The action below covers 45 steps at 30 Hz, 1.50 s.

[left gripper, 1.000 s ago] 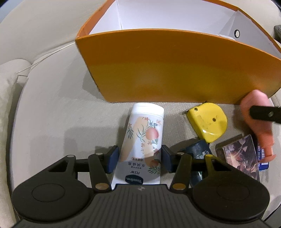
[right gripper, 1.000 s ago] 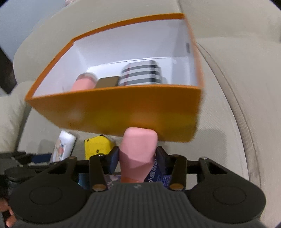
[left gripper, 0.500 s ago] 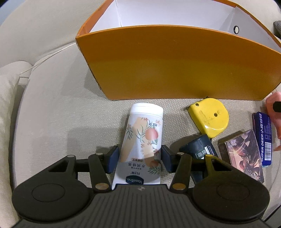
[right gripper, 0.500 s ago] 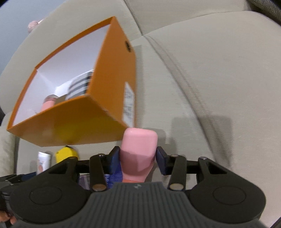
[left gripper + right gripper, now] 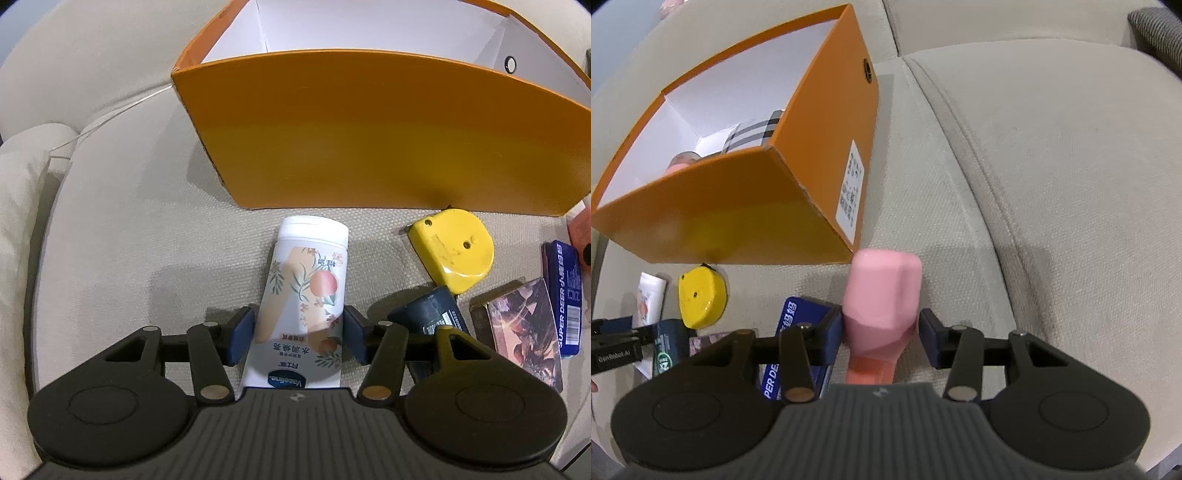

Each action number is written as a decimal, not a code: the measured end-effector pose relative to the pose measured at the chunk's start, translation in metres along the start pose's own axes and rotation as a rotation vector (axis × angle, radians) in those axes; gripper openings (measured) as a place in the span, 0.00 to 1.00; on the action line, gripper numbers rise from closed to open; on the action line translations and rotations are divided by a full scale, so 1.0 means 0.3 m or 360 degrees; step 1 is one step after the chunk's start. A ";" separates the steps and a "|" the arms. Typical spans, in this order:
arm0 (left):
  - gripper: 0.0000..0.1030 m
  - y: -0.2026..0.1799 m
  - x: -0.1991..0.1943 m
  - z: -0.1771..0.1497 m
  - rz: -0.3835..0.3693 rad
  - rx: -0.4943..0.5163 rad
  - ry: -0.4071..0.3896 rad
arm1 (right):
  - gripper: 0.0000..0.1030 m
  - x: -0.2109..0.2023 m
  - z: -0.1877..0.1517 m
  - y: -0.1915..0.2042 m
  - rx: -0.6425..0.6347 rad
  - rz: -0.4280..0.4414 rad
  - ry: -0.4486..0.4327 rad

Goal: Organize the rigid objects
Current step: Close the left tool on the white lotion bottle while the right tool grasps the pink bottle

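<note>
My left gripper (image 5: pixel 298 332) is shut on a white Vaseline lotion tube (image 5: pixel 306 291) that lies on the beige couch seat, just in front of the orange box (image 5: pixel 369 140). My right gripper (image 5: pixel 882 334) has its jaws parted around a pink object (image 5: pixel 882 299); a small gap shows at the right pad. The pink object rests near the box's right corner (image 5: pixel 812 177). The box holds a striped item (image 5: pixel 753 134) and a pink item (image 5: pixel 681 164).
A yellow tape measure (image 5: pixel 452 249), a dark blue container (image 5: pixel 430 319), a picture card box (image 5: pixel 524 328) and a blue Super Deer box (image 5: pixel 565 295) lie right of the tube. They show again in the right wrist view, with the tape measure (image 5: pixel 701 297) leftmost. Couch cushion seams run along the right.
My right gripper has swung right, away from the box front to its right corner, and lowered; its jaws have opened off the pink object. My left gripper has stayed on the tube.
</note>
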State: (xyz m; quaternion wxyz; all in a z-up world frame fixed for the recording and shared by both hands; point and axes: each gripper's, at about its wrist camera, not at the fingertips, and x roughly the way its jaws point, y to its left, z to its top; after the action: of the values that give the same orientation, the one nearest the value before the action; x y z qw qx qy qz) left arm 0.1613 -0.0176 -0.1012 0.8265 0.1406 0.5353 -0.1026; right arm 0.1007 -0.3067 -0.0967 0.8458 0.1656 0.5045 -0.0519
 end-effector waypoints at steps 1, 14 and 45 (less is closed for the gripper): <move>0.63 0.004 0.001 0.001 -0.0006 -0.0008 0.0000 | 0.46 0.004 0.000 0.008 -0.0016 -0.0012 -0.0005; 0.56 0.076 0.005 -0.004 -0.0125 -0.0109 -0.0008 | 0.43 0.006 -0.014 0.027 -0.0060 -0.0063 0.0016; 0.53 0.103 0.041 0.015 -0.0173 -0.0103 -0.0018 | 0.43 0.023 0.000 0.015 -0.0039 -0.0059 0.0032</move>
State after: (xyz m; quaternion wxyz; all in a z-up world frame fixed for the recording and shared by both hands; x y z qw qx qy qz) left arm 0.1800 0.0095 -0.1068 0.8269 0.0839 0.5404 -0.1307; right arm 0.1052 -0.3020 -0.1017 0.8415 0.1462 0.5167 -0.0597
